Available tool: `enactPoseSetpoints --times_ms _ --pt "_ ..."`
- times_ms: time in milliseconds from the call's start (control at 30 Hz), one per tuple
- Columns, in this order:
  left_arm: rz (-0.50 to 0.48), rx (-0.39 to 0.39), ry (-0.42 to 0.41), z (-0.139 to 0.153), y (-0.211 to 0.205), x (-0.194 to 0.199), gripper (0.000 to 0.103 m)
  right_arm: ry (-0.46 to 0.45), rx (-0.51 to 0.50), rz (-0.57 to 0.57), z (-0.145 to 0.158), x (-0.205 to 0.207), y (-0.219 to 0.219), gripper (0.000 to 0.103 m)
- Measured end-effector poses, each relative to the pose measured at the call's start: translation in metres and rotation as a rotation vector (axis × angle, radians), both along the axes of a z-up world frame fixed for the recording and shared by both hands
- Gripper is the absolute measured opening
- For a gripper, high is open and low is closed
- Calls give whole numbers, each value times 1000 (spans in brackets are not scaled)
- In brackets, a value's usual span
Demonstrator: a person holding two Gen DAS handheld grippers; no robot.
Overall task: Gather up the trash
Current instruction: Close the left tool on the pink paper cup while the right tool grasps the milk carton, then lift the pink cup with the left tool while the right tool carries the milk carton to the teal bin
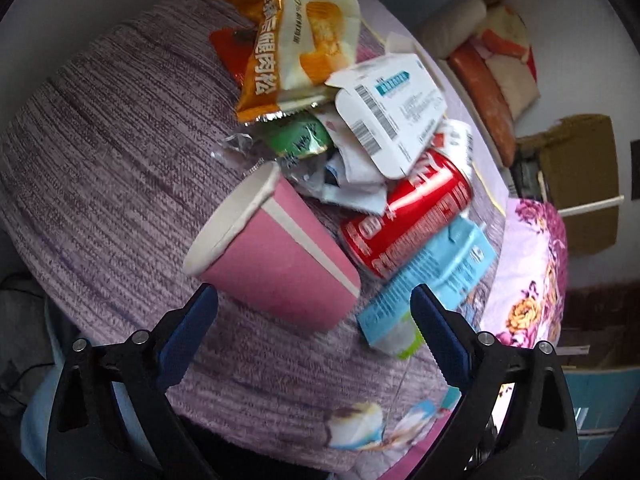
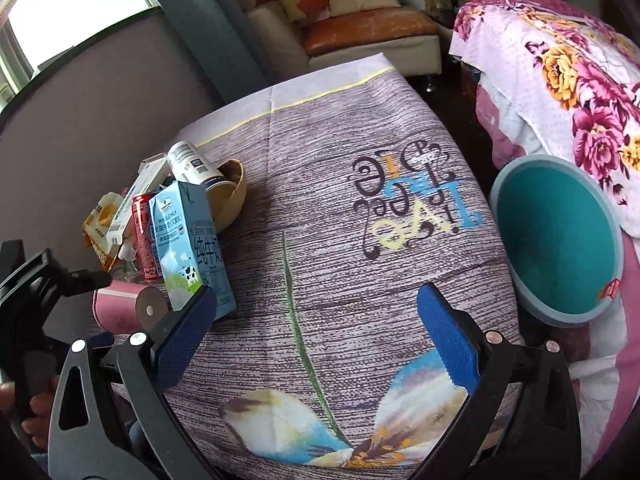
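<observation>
Here, the spread left gripper (image 1: 314,312) hovers just short of the tipped pink cup (image 1: 280,264) fronting the desk's (image 2: 340,160) trash pile, while the right gripper (image 2: 316,320), also spread, faces open tablecloth near the teal bin (image 2: 560,240).

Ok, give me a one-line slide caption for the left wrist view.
Open left gripper approaches a tipped pink paper cup beside a red can and blue milk carton in a trash pile.

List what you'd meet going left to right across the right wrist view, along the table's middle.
Snack bag → red can → milk carton → wooden bowl → printed lettering → teal bin.
</observation>
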State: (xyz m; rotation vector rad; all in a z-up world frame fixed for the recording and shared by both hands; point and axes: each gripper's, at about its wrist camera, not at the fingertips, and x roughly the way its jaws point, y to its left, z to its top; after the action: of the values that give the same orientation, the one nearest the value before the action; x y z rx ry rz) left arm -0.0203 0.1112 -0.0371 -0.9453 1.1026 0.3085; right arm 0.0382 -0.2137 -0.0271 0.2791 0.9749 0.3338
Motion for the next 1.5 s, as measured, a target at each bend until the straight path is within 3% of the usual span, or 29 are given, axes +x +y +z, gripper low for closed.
enactPoseSetpoints --times_ms 67,133,333,433,600,700,933,1033,1167,1300,1500 --pt "-12 20 4 -3 3 4 89 4 -1 17 1 1 5 95" --pt "-35 46 21 -6 5 7 69 8 -6 37 2 3 12 91" --pt "-166 157 -8 5 8 9 61 40 -2 140 9 13 49 69" --pt "-219 150 -25 8 13 8 60 45 -19 169 12 19 66 68" --pt "-295 206 -51 11 23 -1 62 55 -62 218 16 32 102 68" --pt "-276 201 -75 11 30 -3 63 80 -82 237 11 42 124 68" --pt "-212 104 -67 -5 42 5 79 120 -119 253 -4 56 149 67" --pt "-187 92 -59 -10 42 10 83 132 -96 266 -10 57 150 49" --pt "-217 119 -88 -8 28 15 80 151 -60 253 -10 53 139 48" --pt "-267 198 -114 3 12 18 64 165 -34 236 -9 47 123 48" --pt "-354 253 -133 12 7 10 62 157 11 207 -4 38 101 48"
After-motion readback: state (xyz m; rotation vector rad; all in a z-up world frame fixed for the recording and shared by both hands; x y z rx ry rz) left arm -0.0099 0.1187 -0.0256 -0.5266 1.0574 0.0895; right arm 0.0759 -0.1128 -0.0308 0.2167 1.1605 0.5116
